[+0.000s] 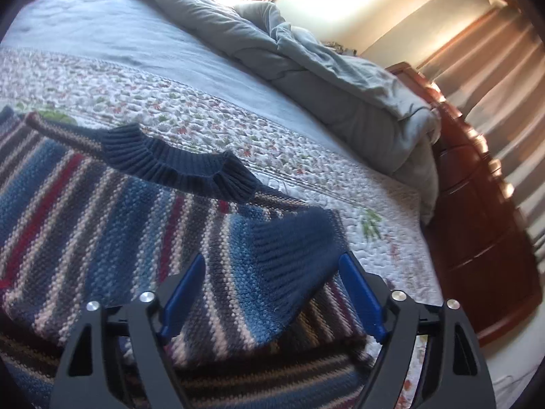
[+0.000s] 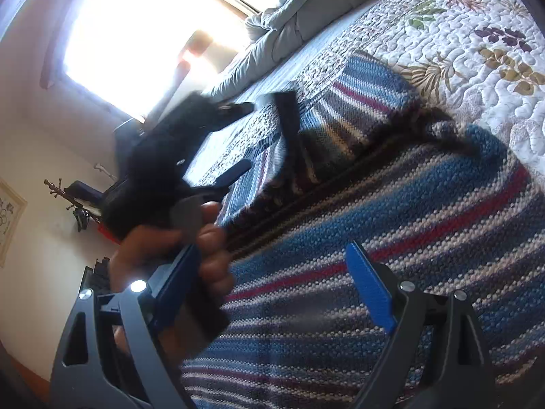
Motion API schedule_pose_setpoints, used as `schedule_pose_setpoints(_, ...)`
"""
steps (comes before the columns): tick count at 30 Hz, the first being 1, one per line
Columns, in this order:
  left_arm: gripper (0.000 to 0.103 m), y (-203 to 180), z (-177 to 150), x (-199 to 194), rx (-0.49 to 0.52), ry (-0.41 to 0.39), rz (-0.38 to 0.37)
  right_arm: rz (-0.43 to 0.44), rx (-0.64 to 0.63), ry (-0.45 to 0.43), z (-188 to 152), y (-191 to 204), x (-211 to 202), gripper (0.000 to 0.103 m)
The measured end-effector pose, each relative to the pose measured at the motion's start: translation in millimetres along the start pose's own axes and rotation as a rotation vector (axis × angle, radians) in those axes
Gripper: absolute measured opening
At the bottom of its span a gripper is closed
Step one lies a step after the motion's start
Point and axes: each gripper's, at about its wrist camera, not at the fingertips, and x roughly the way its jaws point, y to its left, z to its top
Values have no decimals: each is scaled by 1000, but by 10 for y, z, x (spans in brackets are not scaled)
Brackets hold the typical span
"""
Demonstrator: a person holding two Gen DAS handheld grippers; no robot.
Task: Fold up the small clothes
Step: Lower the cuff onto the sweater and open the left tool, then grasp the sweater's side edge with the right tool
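both grippers hang over the striped sweater (image 1: 102, 225) on the quilt (image 1: 204, 116), left gripper (image 1: 272, 272) spread wide above a folded cuff (image 1: 293, 242), right gripper (image 2: 272, 272) wide, gripping nothing.

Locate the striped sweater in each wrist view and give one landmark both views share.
Left wrist: sweater fills the lower left, its navy collar at centre and a cuff folded over between the open tongs.
Right wrist: sweater fills the lower right, under the open tongs.
Shared landmark: floral quilt.
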Motion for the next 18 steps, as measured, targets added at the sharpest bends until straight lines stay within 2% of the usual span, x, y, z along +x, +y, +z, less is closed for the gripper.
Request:
schedule_pose_setpoints(5, 86, 397, -105, -605, -57, -27, -37, 17, 26, 15, -51, -20, 82, 87)
schedule_pose_setpoints(10, 91, 791, -650, -1381, -62, -101, -14, 25, 50, 13, -12, -46, 170, 87)
schedule_pose_setpoints(11, 92, 860, -810, -1529, -45, -123, 4, 44, 64, 13, 12, -55, 186, 83)
schedule_pose_setpoints(12, 92, 915, -955, -1636, -28, -137, 29, 70, 84, 17, 40, -75, 200, 72)
schedule_pose_setpoints(14, 92, 1001, -1181, -1760, -3, -142, 51, 134, 143, 23, 130, -149, 207, 56)
schedule_pose_setpoints(15, 92, 1028, -1244, -1800, 2, -141, 48, 161, 189, 10, 211, -214, 204, 53)
schedule_pose_setpoints(18, 92, 1065, -1399, -1846, 71, -132, 50, 189, 333, -24, 538, -435, 255, 53)
